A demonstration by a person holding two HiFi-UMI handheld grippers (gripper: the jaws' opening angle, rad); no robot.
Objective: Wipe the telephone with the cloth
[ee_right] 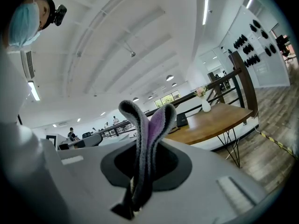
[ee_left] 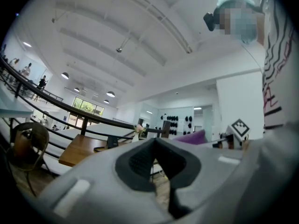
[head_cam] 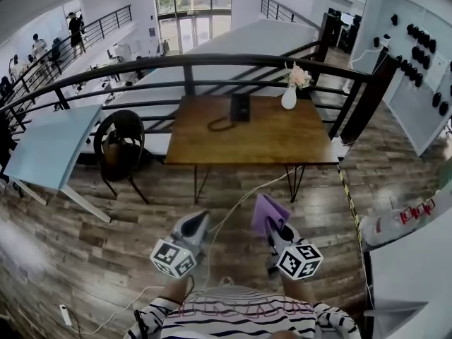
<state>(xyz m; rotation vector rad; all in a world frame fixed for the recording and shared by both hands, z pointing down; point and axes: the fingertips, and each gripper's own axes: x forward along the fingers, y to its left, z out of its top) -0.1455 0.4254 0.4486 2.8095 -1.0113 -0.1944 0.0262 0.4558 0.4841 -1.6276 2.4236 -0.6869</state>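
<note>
Head view shows your right gripper (head_cam: pixel 277 229) fingers pinching the folded purple cloth (head_cam: pixel 267 212), apparently carried ready for wiping, your left gripper (head_cam: pixel 198 221) fingers closed empty, and the black telephone (head_cam: pixel 240 107) well apart on the far wooden surface (head_cam: pixel 282 141).

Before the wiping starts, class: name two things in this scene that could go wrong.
1. The vase stands near the telephone; a wide sweep of the cloth may tip it.
2. The cord lies loose on the table; the right hand-held gripper could snag it and drag the telephone.
</note>
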